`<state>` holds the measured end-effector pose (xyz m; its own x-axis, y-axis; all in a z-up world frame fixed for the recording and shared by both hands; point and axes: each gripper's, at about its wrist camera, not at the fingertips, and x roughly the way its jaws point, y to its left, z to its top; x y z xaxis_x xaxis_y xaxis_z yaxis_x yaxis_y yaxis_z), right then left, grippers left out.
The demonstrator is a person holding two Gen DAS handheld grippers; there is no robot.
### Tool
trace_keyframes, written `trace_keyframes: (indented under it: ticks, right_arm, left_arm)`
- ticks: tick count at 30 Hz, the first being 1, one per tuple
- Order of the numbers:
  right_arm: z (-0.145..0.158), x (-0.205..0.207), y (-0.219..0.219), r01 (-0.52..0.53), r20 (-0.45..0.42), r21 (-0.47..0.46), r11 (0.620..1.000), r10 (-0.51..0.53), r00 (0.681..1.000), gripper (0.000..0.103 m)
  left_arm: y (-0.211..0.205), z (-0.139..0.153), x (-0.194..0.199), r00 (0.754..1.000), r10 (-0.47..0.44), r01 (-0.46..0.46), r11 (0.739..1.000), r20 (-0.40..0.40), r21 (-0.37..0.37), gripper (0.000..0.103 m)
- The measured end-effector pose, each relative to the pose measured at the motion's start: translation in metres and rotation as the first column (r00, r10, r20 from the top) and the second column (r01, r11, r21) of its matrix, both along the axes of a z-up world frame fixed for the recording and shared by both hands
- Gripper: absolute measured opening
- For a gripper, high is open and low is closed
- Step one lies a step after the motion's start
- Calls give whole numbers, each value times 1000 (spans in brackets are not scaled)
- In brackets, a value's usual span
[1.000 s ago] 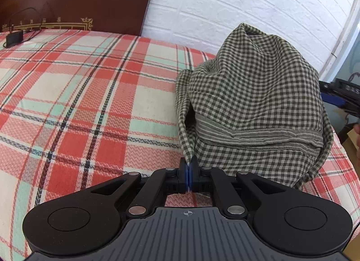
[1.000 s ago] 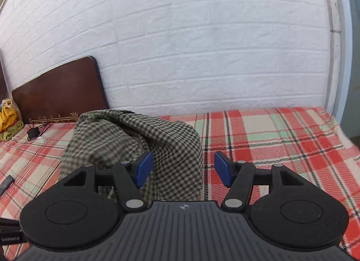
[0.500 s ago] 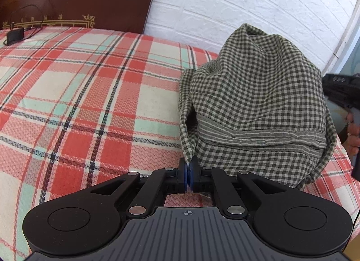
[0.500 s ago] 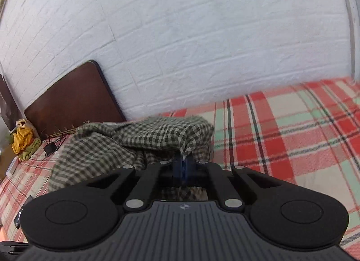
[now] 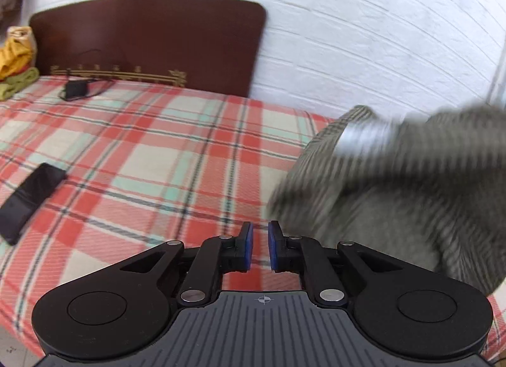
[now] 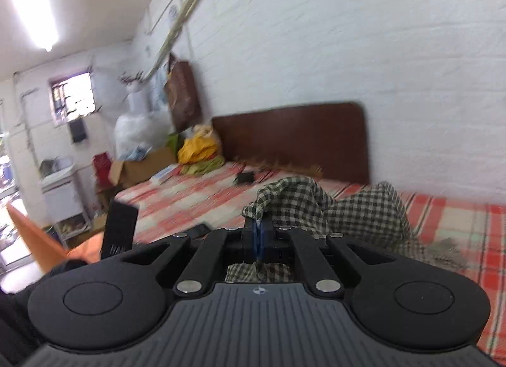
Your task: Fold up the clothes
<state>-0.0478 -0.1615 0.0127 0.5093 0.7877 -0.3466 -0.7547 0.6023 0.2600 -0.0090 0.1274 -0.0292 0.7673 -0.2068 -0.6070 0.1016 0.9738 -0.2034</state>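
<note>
The green-and-white checked garment (image 5: 395,189) is a motion-blurred mass at the right of the left wrist view, lifted off the plaid bedspread (image 5: 151,152). My left gripper (image 5: 259,245) is to its left; its jaws are opening, a narrow gap shows between the blue pads, and nothing is between them. In the right wrist view my right gripper (image 6: 259,237) is shut on an edge of the checked garment (image 6: 363,212), whose cloth bunches above the pads and trails down to the right onto the bed.
A dark wooden headboard (image 5: 148,41) stands against the white brick wall. A black phone (image 5: 30,197) and a charger with cable (image 5: 74,90) lie on the bed. Yellow and green clothes (image 6: 199,153) sit at the bed's far end, with boxes and bags (image 6: 139,145) beyond.
My left gripper let go of the garment's edge and swung left and up. My right gripper, shut on the cloth half a second ago, has pulled the garment up and turned leftward.
</note>
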Motion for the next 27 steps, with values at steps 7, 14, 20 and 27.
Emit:
trace_keyframes:
  ticks: [7, 14, 20, 27]
  right_arm:
    - [-82, -16, 52, -110, -277, -159, 981, 63, 959, 2]
    - [-52, -15, 23, -51, -247, -78, 996, 30, 968, 30]
    - [-16, -12, -29, 170, -122, 7, 985, -168, 978, 54]
    - [-37, 7, -63, 343, -234, 23, 939, -328, 915, 57]
  left_arm:
    - [22, 11, -16, 999, 29, -29, 1000, 21, 11, 25]
    - [4, 31, -21, 996, -55, 56, 998, 74, -4, 55]
    - [-28, 47, -12, 978, -164, 164, 986, 127, 16, 71]
    - [-72, 59, 1, 942, -286, 268, 956, 177, 118, 86]
